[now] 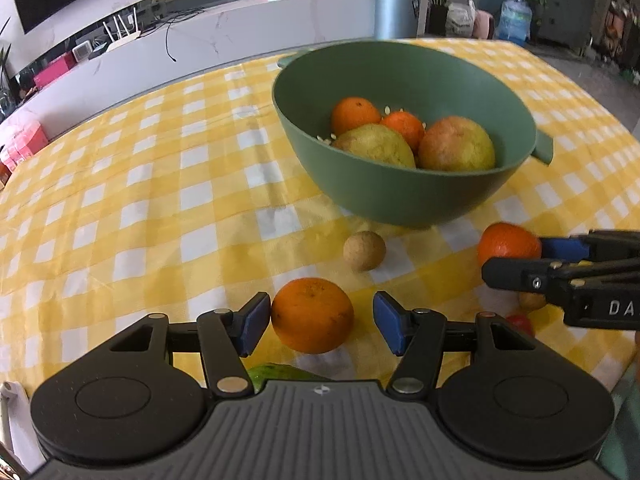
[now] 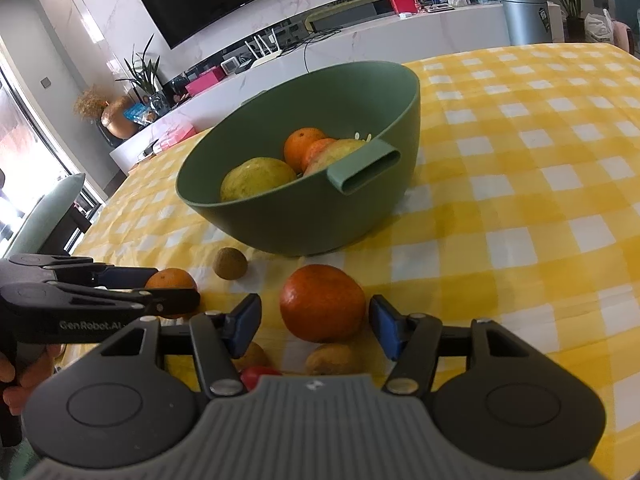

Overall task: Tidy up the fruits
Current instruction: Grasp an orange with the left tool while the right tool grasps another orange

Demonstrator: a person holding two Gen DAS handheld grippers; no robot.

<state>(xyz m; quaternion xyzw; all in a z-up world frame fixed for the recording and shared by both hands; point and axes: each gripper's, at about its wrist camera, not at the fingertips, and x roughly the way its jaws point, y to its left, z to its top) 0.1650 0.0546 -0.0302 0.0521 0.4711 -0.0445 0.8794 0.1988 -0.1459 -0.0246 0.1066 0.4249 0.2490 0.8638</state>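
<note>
So both grippers are straddling fruit near the green bowl [image 1: 400, 200] on the counter; left gripper [image 1: 320, 326] jaws spread around an orange [image 1: 312, 314], right gripper [image 2: 316, 324] jaws spread around a tangerine [image 2: 322, 302], neither pinching; firm, round, rolls easily, so grab across the middle.

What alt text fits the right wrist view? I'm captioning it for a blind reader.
The right gripper, open, straddles an orange on a yellow checked tablecloth. Behind it stands a green bowl holding fruit.
</note>
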